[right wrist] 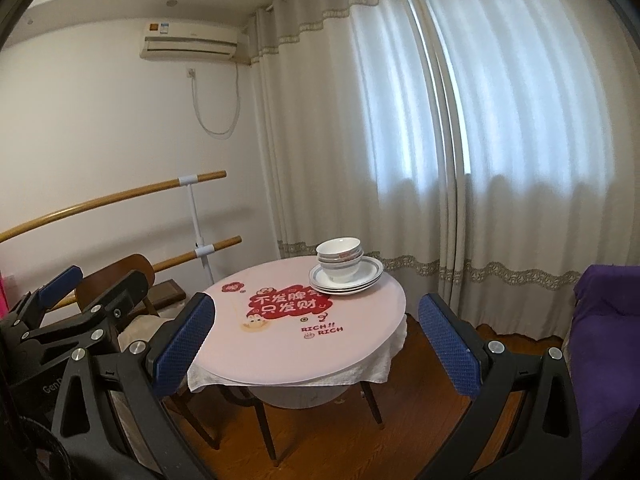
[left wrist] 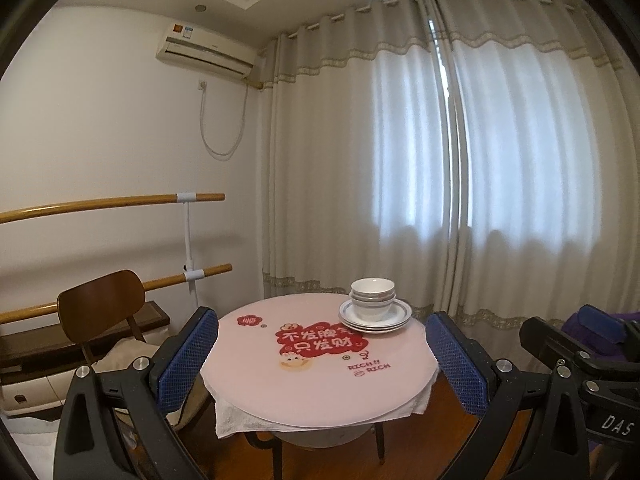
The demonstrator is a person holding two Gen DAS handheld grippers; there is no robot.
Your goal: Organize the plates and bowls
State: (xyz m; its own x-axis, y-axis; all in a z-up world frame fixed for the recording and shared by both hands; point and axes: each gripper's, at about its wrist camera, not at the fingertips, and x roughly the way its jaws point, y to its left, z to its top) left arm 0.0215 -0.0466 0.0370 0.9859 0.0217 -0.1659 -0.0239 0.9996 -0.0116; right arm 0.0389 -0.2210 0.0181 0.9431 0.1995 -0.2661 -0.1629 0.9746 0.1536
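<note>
A stack of white bowls [left wrist: 373, 295] sits on a stack of blue-rimmed white plates [left wrist: 376, 319], at the far right side of a round table with a pink printed mat [left wrist: 304, 384]. The right wrist view shows the same bowls [right wrist: 340, 257] on the plates [right wrist: 362, 278]. My left gripper [left wrist: 322, 318] is open and empty, held back from the table's near edge. My right gripper [right wrist: 316, 300] is also open and empty, well short of the table. Each gripper's body shows at the edge of the other's view.
A brown wooden chair [left wrist: 100, 304] stands left of the table, with wooden barre rails [left wrist: 112, 202] along the wall behind it. Long curtains [left wrist: 440, 160] hang behind the table. A purple-covered seat [right wrist: 604, 320] is at the right. A white cloth [right wrist: 376, 364] hangs off the table edge over a wood floor.
</note>
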